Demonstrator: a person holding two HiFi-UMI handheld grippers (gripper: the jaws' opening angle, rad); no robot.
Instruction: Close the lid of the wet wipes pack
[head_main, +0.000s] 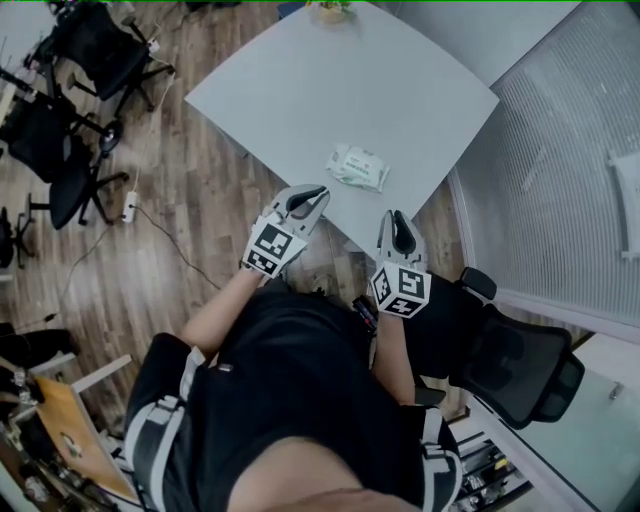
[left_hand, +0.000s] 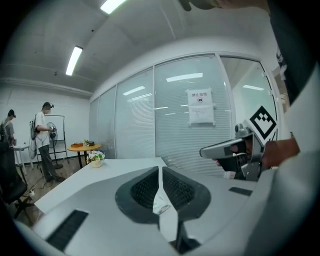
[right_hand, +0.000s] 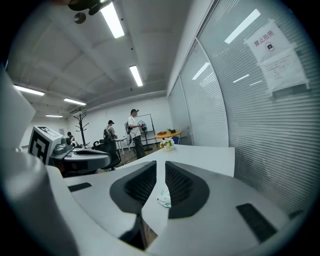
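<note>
Office space with a wood floor: a pale grey angular table (head_main: 330, 90) stands beside a frosted glass partition (head_main: 560, 150), and both grippers hang off the near table edge, in front of my body

1. Fingers. I read the left gripper (head_main: 310, 198) as pressed together. In the left gripper view its dark ribbed pads (left_hand: 142, 190) leave only a hairline slit, with nothing pinched. The right gripper (head_main: 397, 222) has its pads (right_hand: 182, 185) slightly spread, with a narrow gap between them that is also empty.

2. Task item. The white and pale green soft wet wipes pack (head_main: 357, 167) lies flat on the table, near the edge closest to me and well apart from both grippers. I cannot tell from any view whether its lid is raised or down.

3. Hazards, as I judge them.
- The pack is light and the tabletop looks smooth. A one-sided push on the lid could slide the pack toward the near edge and off it.
- The narrow right gap could snag the lid flap or the soft wrapper instead of pressing it flat.
- The lid is too small to make out from here, so a blind press could land on the wrapper.

4. Containers. The pack is the only task container, and its contents are not visible. A small flower pot (head_main: 330, 10) at the far table corner holds a plant
</note>
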